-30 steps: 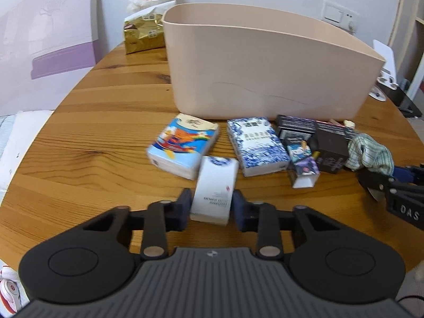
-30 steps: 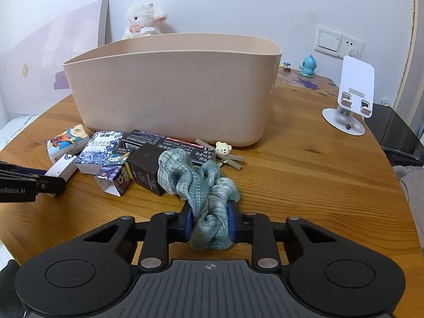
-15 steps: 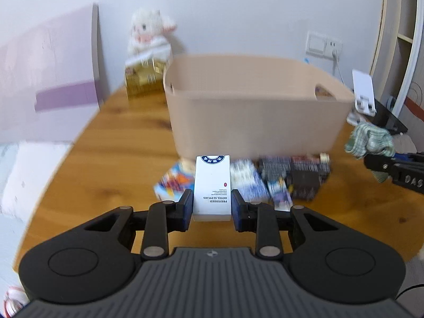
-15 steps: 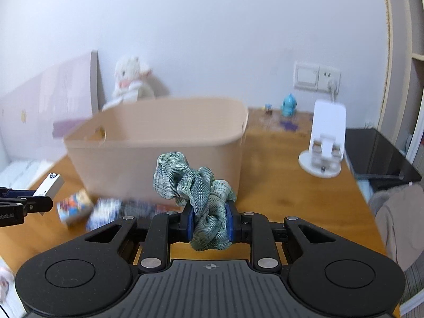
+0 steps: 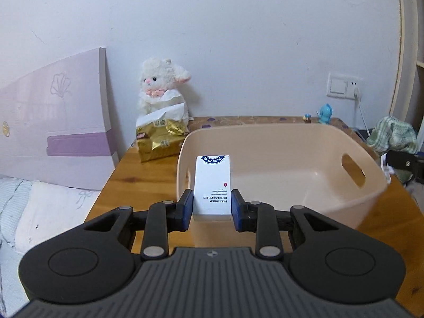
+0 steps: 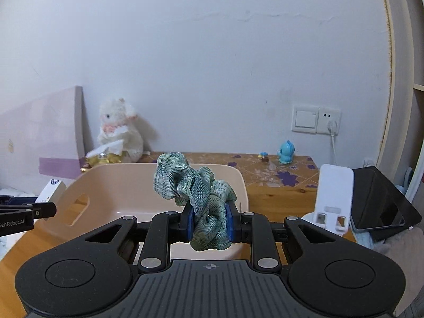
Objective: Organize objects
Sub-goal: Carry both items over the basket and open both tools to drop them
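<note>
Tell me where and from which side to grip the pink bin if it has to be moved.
Judging by its shape, take the pink bin at an end wall, one finger through the oval handle cutout, coming from above and outside. The long walls flare and look too broad. Both grippers are full now.

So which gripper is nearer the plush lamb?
Left. The left gripper is at the bin's end nearest the lamb; the right gripper is at the far end.

Smooth plastic bin [image 5: 278, 164]; woven cloth scrunchie [image 6: 196, 188].
</note>
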A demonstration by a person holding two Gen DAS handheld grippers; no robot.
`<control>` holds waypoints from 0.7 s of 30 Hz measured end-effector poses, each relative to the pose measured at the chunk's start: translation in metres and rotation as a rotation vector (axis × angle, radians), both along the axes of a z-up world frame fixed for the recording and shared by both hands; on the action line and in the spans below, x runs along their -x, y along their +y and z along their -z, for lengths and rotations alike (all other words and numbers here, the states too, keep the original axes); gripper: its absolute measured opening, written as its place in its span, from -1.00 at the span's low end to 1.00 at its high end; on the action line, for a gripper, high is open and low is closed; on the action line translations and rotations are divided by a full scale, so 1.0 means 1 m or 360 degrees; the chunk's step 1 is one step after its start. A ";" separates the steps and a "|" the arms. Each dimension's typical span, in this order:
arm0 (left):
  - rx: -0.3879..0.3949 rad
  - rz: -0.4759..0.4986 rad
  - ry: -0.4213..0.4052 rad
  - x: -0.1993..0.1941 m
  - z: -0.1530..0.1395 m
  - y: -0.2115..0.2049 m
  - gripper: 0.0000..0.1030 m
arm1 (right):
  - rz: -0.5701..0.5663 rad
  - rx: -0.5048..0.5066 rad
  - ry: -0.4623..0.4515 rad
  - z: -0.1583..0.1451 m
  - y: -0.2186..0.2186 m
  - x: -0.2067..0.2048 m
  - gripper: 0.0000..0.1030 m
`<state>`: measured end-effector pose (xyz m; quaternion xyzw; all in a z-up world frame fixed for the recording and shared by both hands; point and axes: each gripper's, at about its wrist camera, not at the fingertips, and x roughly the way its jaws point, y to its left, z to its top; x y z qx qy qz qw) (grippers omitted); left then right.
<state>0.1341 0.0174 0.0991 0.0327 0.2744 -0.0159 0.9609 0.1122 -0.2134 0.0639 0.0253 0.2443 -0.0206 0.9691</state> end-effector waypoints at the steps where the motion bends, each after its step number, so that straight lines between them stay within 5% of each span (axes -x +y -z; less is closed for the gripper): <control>1: 0.0005 -0.0002 0.0010 -0.010 0.000 -0.001 -0.37 | 0.0012 0.0016 0.0021 0.003 0.002 -0.009 -0.58; 9: -0.0122 0.0011 0.0159 -0.059 0.030 -0.021 -0.37 | 0.0060 0.0158 0.0229 0.034 0.021 -0.054 -0.47; 11: -0.0156 0.0016 0.0233 -0.071 0.040 -0.025 -0.36 | 0.0057 0.0151 0.0269 0.039 0.022 -0.057 -0.07; 15: -0.0225 0.0014 0.0269 -0.079 0.056 -0.027 -0.29 | 0.0065 0.0161 0.0240 0.034 0.024 -0.049 0.27; 16: -0.0209 0.0024 0.0264 -0.078 0.055 -0.026 -0.20 | 0.0057 0.0159 0.0218 0.031 0.024 -0.044 0.45; 18: -0.0151 0.0055 0.0257 -0.073 0.050 -0.022 0.33 | 0.0034 0.0143 0.0199 0.025 0.023 -0.038 0.54; 21: -0.0152 0.0063 0.0175 -0.059 0.038 -0.020 0.67 | 0.0033 0.0085 0.0180 0.019 0.018 -0.024 0.85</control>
